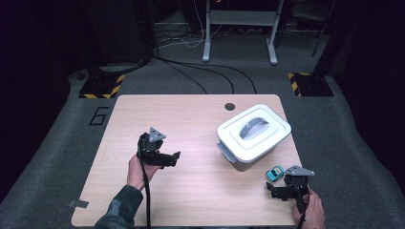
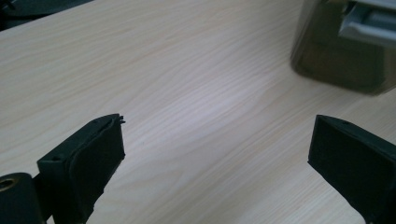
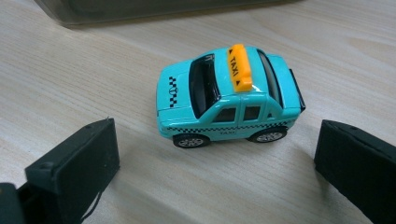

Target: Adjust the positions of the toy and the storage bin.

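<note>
A small teal toy taxi (image 3: 229,95) with an orange roof sign stands on the wooden table (image 1: 191,138), seen small near the front right edge (image 1: 274,173). My right gripper (image 3: 215,163) is open just short of it, one jaw on each side of the car's near flank, not touching. It lies beside the taxi in the high view (image 1: 282,190). A white lidded box (image 1: 253,133) with a grey handle sits right of centre; its dark wall (image 2: 345,46) is ahead of my left gripper (image 2: 217,154). The left gripper (image 1: 167,160) is open over bare wood, empty.
A round hole (image 1: 229,106) marks the table's far edge. The floor behind holds cables (image 1: 210,71), a metal stand (image 1: 239,28) and two yellow-black striped bases (image 1: 102,86). A "6" (image 1: 99,116) is marked on the floor by the table's left corner.
</note>
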`<state>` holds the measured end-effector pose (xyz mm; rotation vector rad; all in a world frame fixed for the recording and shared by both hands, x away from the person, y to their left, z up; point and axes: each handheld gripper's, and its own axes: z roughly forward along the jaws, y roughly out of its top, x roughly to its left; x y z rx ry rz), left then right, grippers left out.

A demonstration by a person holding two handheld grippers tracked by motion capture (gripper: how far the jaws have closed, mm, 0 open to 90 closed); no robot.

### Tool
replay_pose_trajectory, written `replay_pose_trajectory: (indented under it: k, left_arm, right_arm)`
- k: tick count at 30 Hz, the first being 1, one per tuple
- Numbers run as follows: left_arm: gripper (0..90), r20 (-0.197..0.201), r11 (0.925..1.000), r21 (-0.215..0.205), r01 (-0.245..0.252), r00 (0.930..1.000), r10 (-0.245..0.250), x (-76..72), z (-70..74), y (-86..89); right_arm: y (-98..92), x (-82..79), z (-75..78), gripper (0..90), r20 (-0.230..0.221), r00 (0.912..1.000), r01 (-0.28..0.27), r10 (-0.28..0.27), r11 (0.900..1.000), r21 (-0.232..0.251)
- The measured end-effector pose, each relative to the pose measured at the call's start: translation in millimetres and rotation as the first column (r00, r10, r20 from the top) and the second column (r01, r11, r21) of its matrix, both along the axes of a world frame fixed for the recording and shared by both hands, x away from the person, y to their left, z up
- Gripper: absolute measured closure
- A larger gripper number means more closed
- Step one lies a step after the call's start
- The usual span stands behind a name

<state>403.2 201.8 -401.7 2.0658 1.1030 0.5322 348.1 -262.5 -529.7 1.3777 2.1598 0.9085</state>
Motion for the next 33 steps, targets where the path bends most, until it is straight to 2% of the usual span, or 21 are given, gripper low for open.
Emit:
replay_pose_trajectory:
  k: [1,2,3,6,13,19,23,24,26,33]
  left_arm:
    - [3.0,0.004,1.0,0.002,0.005,1.0,-0.005,1.4,3.2,-3.1]
    - [2.5,0.021,0.9997,0.001,0.022,0.9995,-0.022,5.4,12.3,-11.8]
    - [2.0,0.021,0.9997,0.001,0.022,0.9995,-0.022,5.4,12.3,-11.8]
    - [1.4,0.044,0.9989,-0.009,0.045,0.998,-0.045,11.9,27.2,-25.6]
    - [0.2,0.063,0.994,-0.008,0.109,0.9921,-0.109,24.8,46.4,-58.9]
    - [0.0,0.054,0.9862,0.02,0.164,0.9848,-0.165,34.9,48.7,-93.7]
    - [0.0,0.054,0.9823,0.014,0.187,0.9809,-0.187,41.0,48.3,-114.2]
    - [0.0,0.054,0.9811,0.015,0.193,0.9796,-0.194,44.6,48.0,-125.3]
    - [0.0,0.048,0.9785,0.024,0.205,0.9774,-0.206,47.1,48.1,-130.4]
    - [0.0,0.027,0.9704,0.035,0.239,0.9704,-0.24,59.7,39.3,-168.7]
  right_arm:
    - [0.0,0.0,0.0,0.0,0.0,1.0,0.0,0.0,1.0,0.0]
    - [0.0,0.0,0.0,0.0,0.0,1.0,0.0,0.0,1.0,0.0]
    - [0.0,0.0,0.0,0.0,0.0,1.0,0.0,0.0,1.0,0.0]
    - [0.0,0.0,0.0,0.0,0.0,1.0,0.0,0.0,1.0,0.0]
    - [-0.1,0.1,0.0,0.0,0.0,1.0,-0.002,0.002,1.0,0.0]
    - [-0.1,0.2,0.0,0.0,0.0,1.0,-0.002,0.002,1.0,0.001]
    - [-0.1,0.2,0.0,0.0,0.0,1.0,-0.002,0.002,1.0,0.0]
    - [-0.1,0.1,0.0,0.0,0.0,1.0,-0.002,0.002,1.0,0.0]
    - [-0.2,0.1,0.0,0.0,0.0,1.0,-0.002,0.002,1.0,0.001]
    - [-0.1,0.2,0.0,0.0,-0.001,1.0,-0.002,0.002,1.0,0.001]
